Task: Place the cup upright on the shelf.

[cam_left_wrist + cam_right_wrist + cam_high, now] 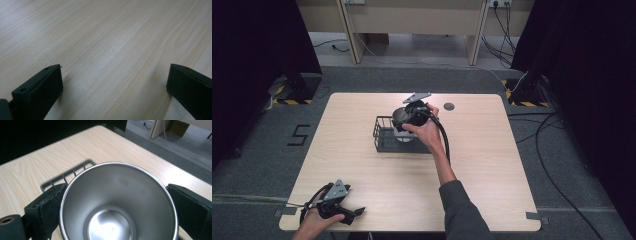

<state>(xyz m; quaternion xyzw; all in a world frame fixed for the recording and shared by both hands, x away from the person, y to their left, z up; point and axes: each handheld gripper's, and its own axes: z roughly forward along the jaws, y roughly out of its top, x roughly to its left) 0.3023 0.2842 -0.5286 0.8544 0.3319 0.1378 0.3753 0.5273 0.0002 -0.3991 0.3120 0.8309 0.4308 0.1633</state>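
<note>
A steel cup [117,202] sits between the jaws of my right gripper [117,207], which is shut on its sides; I look down into its empty, shiny inside. In the high view the right gripper [408,125] holds the cup [403,135] over a black wire basket [384,136] at the middle of the table. Whether the cup rests on the basket floor I cannot tell. My left gripper [357,214] lies near the front left edge of the table, open, its jaws [115,85] wide apart over bare wood with nothing between them.
The light wooden table [482,165] has a small round grommet [449,106] near its far edge. The right gripper's cable [445,140] trails along the forearm. Grey carpet, floor cables and desk legs lie beyond the table.
</note>
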